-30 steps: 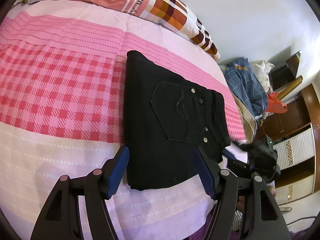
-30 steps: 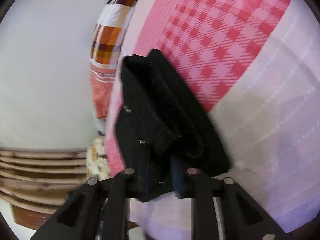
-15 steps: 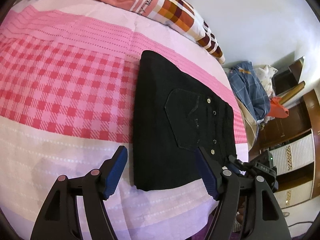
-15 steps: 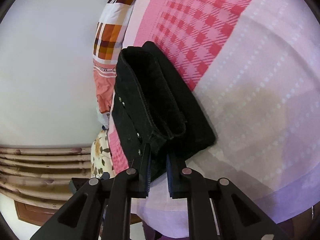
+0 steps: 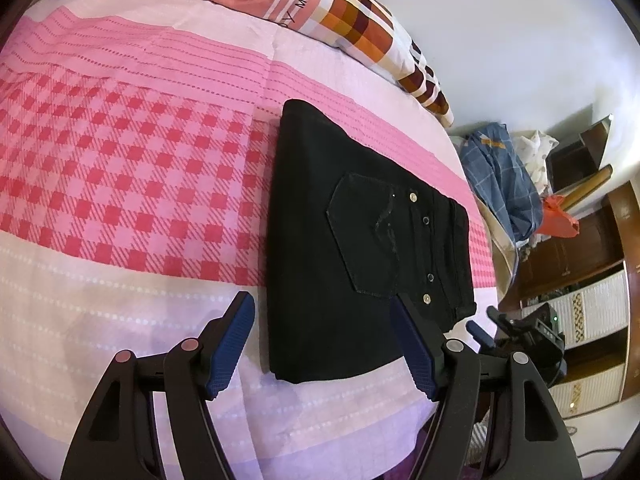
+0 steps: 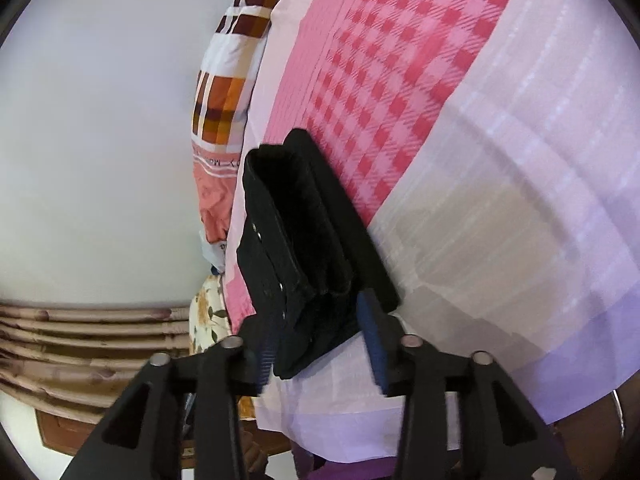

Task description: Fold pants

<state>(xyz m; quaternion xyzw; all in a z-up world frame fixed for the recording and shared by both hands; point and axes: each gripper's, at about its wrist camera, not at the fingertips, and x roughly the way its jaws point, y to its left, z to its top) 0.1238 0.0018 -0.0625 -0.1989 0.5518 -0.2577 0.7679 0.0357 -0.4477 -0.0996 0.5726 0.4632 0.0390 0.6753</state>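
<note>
Right hand-held gripper, ribbed blue pads just parted, seemingly off thick folded black denim pants.

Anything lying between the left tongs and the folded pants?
No. In the left wrist view only bare bedsheet separates the open left tongs from the black pants.

Each tool is a black plastic frame with triangular cut-outs in its two arms. The left tool carries ribbed dark-blue pads and round pinkish and silver pins at the pivots. The right tool has matching blue pads and silver pins.
</note>
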